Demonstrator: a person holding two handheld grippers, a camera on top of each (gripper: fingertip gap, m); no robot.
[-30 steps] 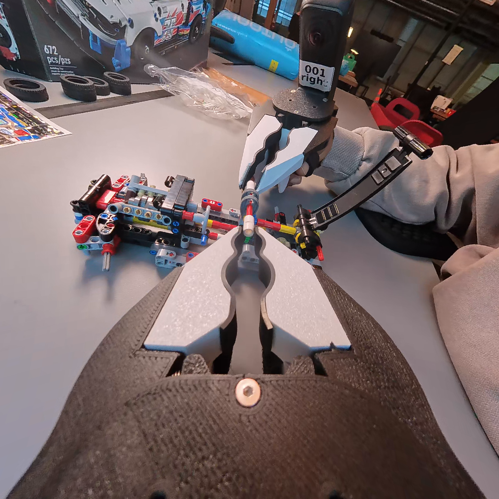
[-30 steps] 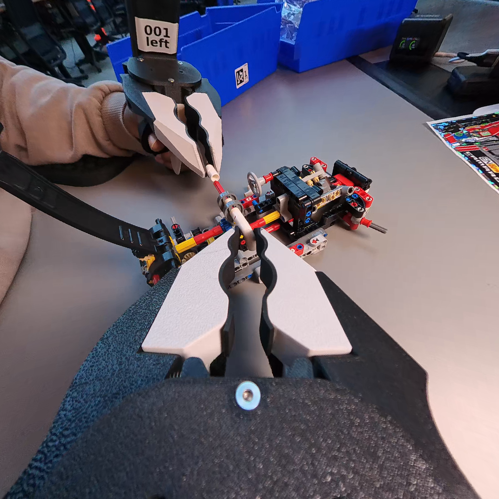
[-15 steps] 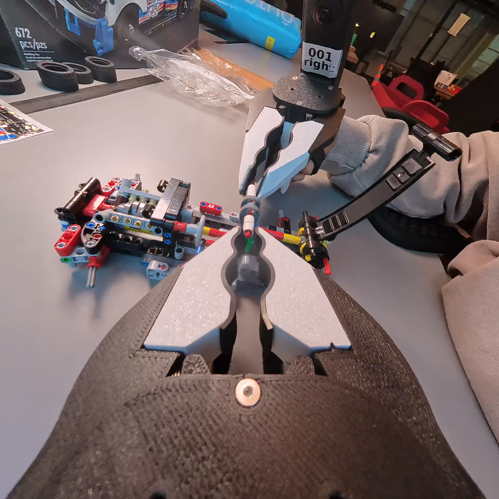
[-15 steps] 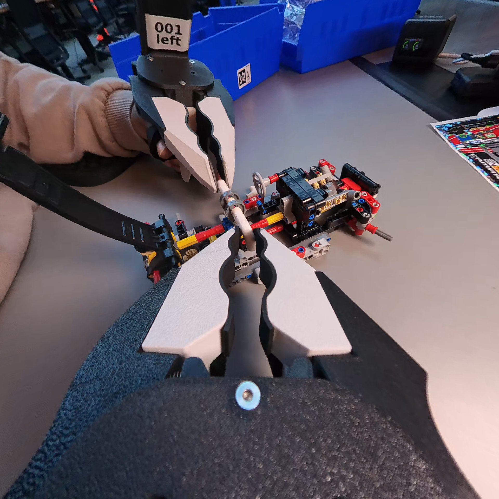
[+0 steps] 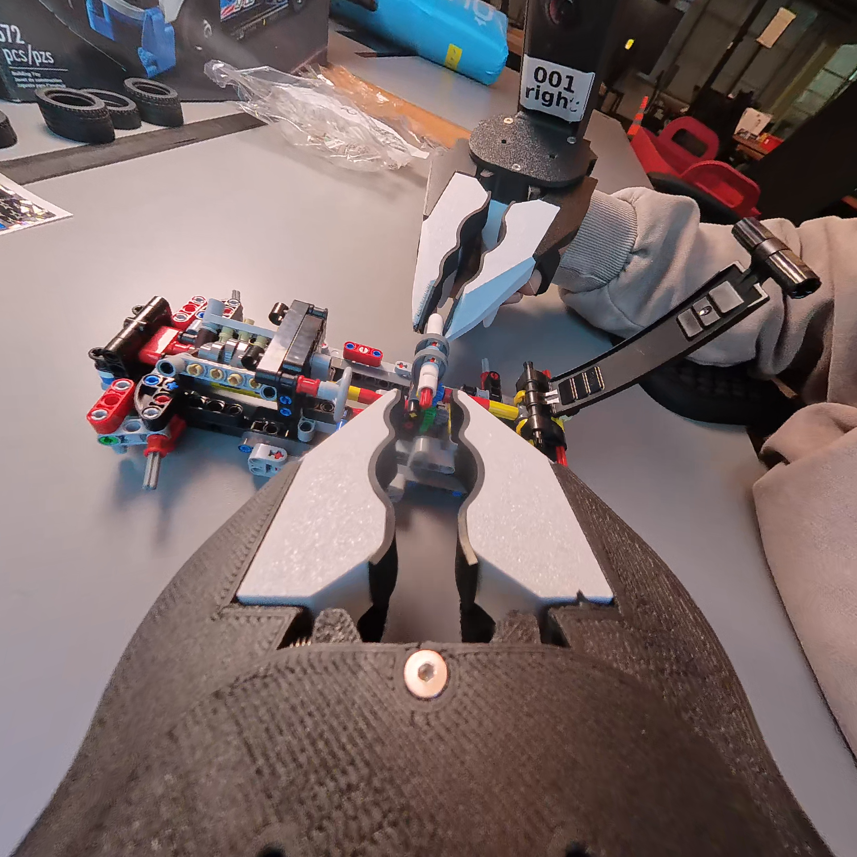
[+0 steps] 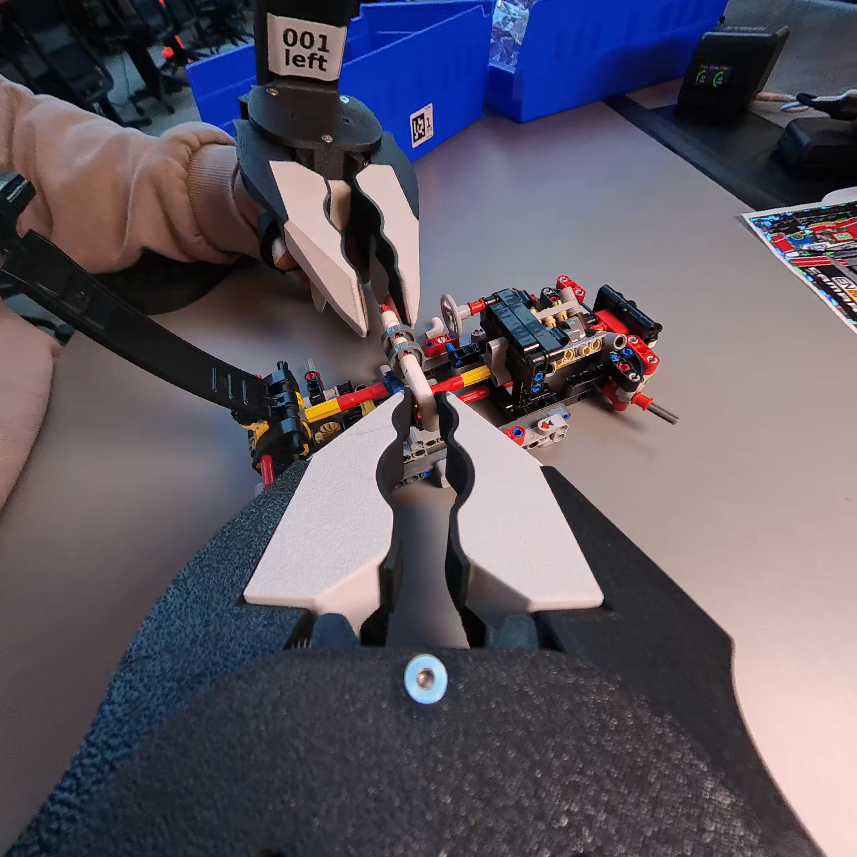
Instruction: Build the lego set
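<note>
The partly built lego chassis lies on the grey table and also shows in the right wrist view. A short red axle with grey rings and white sleeves is held over its middle. My right gripper is shut on the white connector at one end of the axle. My left gripper faces it from the other side. Its jaws stand slightly apart around the axle's red and white end. A long black bar sticks out from the chassis end.
Black tyres, the set's box and a clear plastic bag lie at the far side. A sticker sheet lies to one side. Blue bins and a black device stand behind. A person's sleeves flank the work. Spacing between my two grippers at the tips: around 5 cm.
Both grippers have come a little lower and closer to the chassis with the axle between them. My left gripper's jaws have widened slightly around the axle end.
</note>
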